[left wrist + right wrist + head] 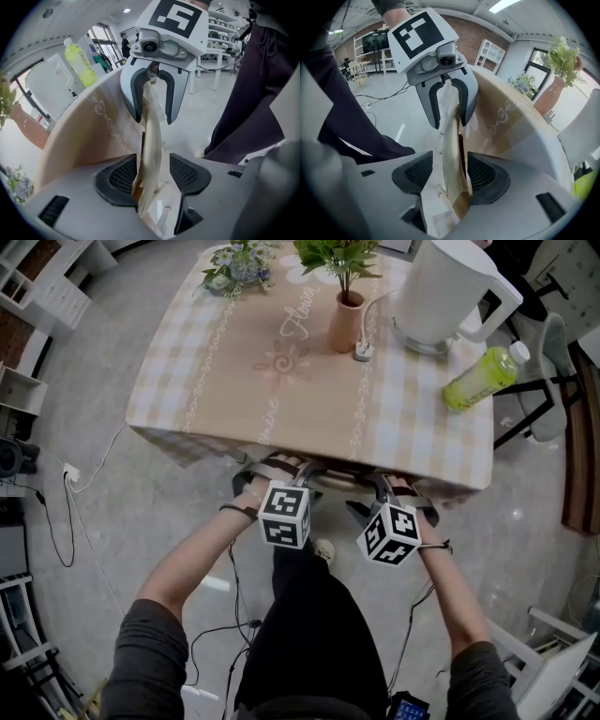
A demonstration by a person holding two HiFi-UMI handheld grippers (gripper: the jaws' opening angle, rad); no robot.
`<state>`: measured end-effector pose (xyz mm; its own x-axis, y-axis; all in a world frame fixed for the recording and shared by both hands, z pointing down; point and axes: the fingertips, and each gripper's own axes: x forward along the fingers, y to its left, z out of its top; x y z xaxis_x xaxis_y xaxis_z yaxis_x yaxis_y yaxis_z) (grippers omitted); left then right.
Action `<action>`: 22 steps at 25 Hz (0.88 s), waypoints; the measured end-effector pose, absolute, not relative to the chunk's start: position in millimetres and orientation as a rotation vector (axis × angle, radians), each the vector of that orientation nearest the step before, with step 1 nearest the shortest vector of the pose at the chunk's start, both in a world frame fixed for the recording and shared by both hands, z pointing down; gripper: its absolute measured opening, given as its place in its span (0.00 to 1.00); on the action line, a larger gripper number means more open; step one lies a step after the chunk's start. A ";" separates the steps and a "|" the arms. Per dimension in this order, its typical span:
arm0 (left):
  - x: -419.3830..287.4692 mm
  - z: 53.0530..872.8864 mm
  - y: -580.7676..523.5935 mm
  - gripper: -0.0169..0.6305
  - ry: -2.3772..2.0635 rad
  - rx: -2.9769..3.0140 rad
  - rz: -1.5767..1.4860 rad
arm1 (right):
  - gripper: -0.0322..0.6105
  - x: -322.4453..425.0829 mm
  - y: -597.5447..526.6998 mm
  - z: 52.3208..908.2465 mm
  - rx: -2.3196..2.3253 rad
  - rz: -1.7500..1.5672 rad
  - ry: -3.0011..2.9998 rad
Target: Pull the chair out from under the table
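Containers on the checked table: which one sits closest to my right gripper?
The yellow-green plastic bottle with a white cap, near the table's right edge. The white electric kettle and the terracotta vase of green leaves stand farther from the right gripper.

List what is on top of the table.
A checked tablecloth, white kettle, vase with green plant, green bottle, flower bunch and small white plug. The cloth hides the tabletop.
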<state>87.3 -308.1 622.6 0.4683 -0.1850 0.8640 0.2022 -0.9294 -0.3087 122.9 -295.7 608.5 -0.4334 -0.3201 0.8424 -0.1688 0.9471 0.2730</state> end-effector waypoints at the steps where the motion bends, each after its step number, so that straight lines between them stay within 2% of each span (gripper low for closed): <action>1: 87.2 625.6 -309.4 0.37 -0.029 -2.333 -1.458 | 0.37 124.5 -297.2 612.3 0.336 -0.189 -2.015; 19: 91.3 659.8 -323.4 0.37 -0.189 -2.170 -1.532 | 0.37 135.6 -307.5 659.3 0.149 -0.278 -1.844; 22: 93.0 662.4 -325.4 0.34 -0.201 -2.169 -1.538 | 0.36 134.6 -312.0 661.2 0.164 -0.291 -1.837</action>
